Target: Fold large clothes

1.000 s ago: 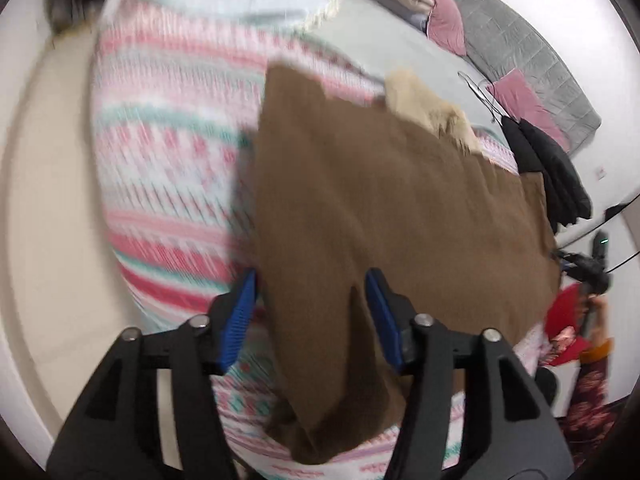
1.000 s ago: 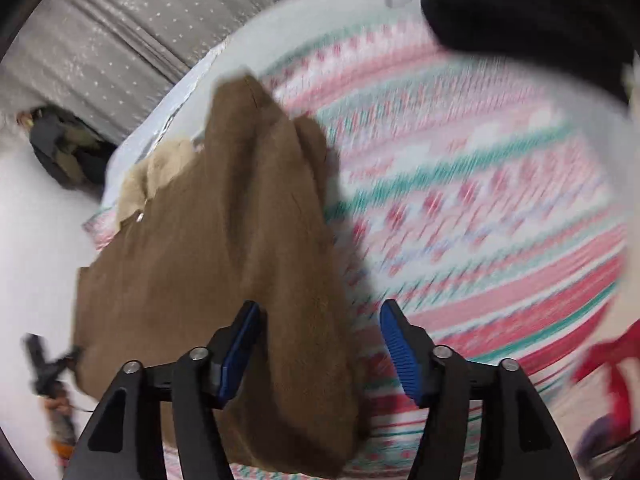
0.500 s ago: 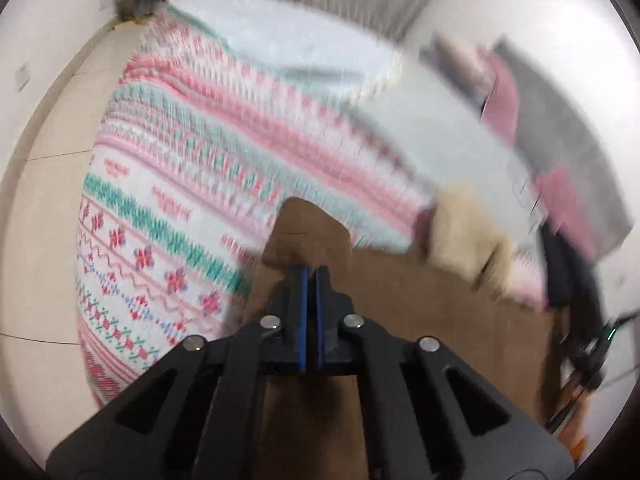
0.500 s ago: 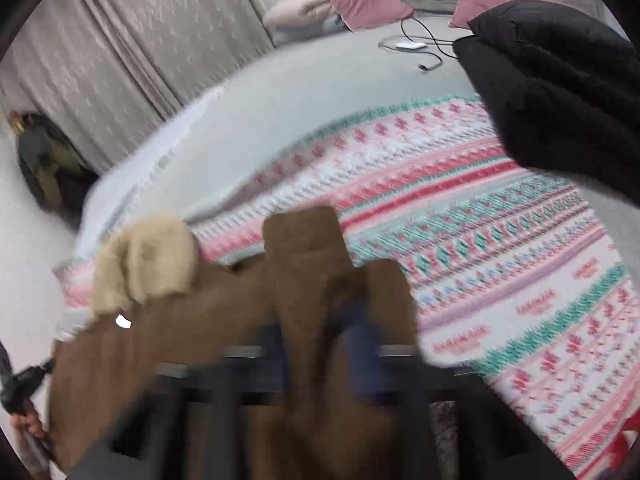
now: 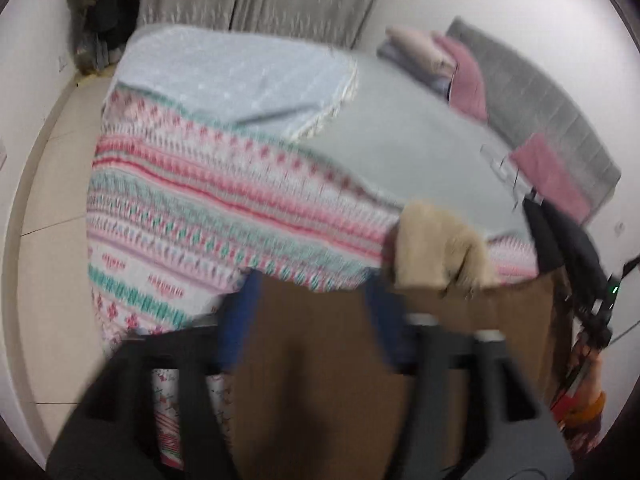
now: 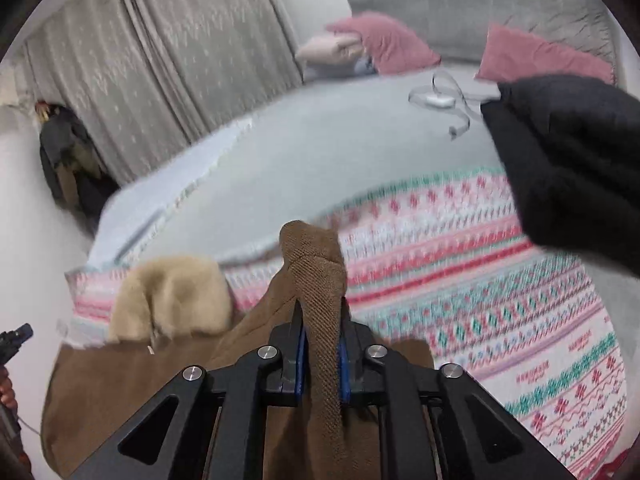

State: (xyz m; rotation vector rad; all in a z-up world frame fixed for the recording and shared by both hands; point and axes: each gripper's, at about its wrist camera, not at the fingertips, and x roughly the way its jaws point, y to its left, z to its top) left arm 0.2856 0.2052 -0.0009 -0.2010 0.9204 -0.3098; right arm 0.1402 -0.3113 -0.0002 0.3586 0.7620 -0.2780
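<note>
A brown garment with a beige furry collar lies on the patterned bedspread. My left gripper is blurred; its jaws are opening and stand wide apart over the garment's edge, with brown cloth between them but not pinched. In the right wrist view my right gripper is shut on a raised fold of the brown garment, which sticks up past the pads. Its jaws are starting to open, with the fold still pressed between them. The collar lies to the left of that fold.
A black garment lies on the bed at the right. Pink pillows, folded clothes and a grey headboard are at the far end, with a white cable near them. Curtains hang behind; tiled floor is on the left.
The left gripper closed on the brown cloth's edge, carried it over the bed, and now has its jaws wide apart again. The right gripper went from open to shut on a fold.
</note>
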